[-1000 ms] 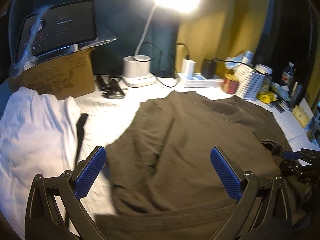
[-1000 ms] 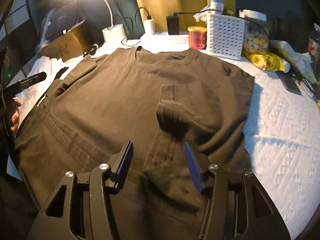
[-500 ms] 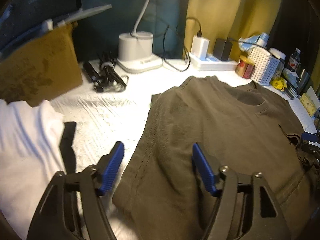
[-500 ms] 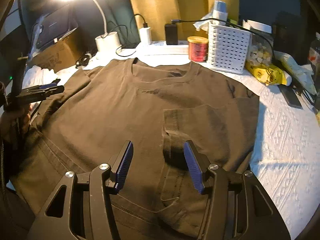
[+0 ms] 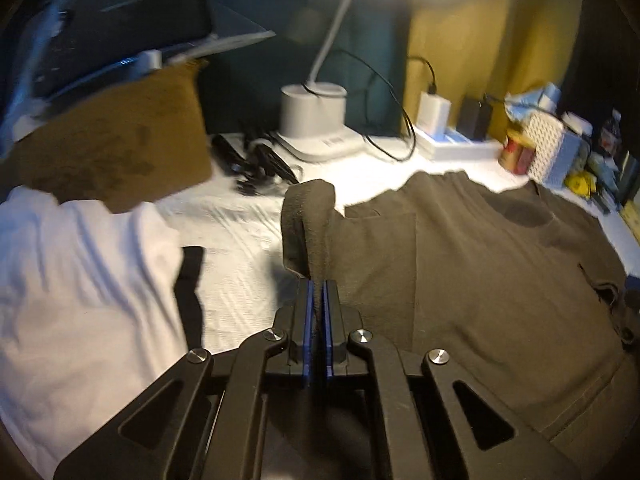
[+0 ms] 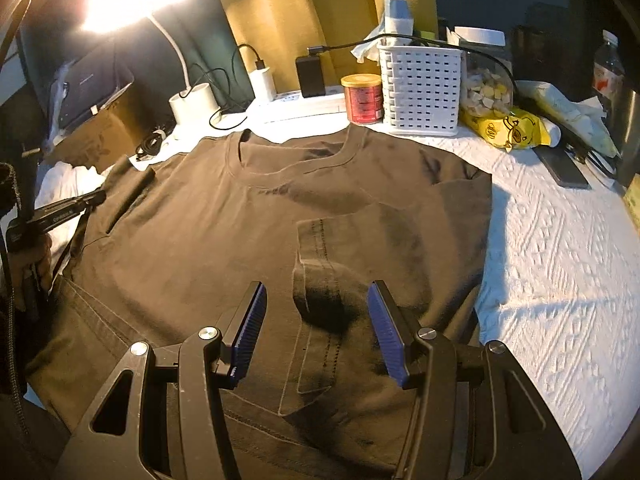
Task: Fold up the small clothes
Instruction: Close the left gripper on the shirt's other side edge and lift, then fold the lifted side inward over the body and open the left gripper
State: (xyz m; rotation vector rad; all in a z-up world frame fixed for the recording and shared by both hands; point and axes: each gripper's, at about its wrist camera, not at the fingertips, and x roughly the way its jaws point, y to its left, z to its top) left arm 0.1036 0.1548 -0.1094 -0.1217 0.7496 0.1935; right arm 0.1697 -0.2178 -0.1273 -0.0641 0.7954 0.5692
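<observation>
A brown t-shirt [image 6: 240, 240] lies face up on the white textured cover [image 6: 560, 280], collar toward the back. My left gripper [image 5: 318, 292] is at the shirt's left edge. Its jaws are closing tight, and the pads pinch a fold of the left sleeve [image 5: 308, 216], which stands up in front of them. From the right wrist view the left gripper [image 6: 68, 210] shows at the far left, held by a hand. My right gripper [image 6: 316, 320] stands open over the right sleeve [image 6: 316, 264], which is folded inward onto the chest. The pads do not touch it.
A white garment [image 5: 80, 280] and a black strap [image 5: 190, 292] lie left of the shirt. Behind stand a cardboard box [image 5: 112, 152], a lamp base [image 5: 312, 116] with cables, a red can [image 6: 362, 98], a white basket [image 6: 420, 88], a yellow pack [image 6: 508, 132] and a phone [image 6: 560, 168].
My left gripper moved to the shirt's left edge and went from wide open to shut on the left sleeve, lifting a fold. The right gripper stayed open over the folded right sleeve.
</observation>
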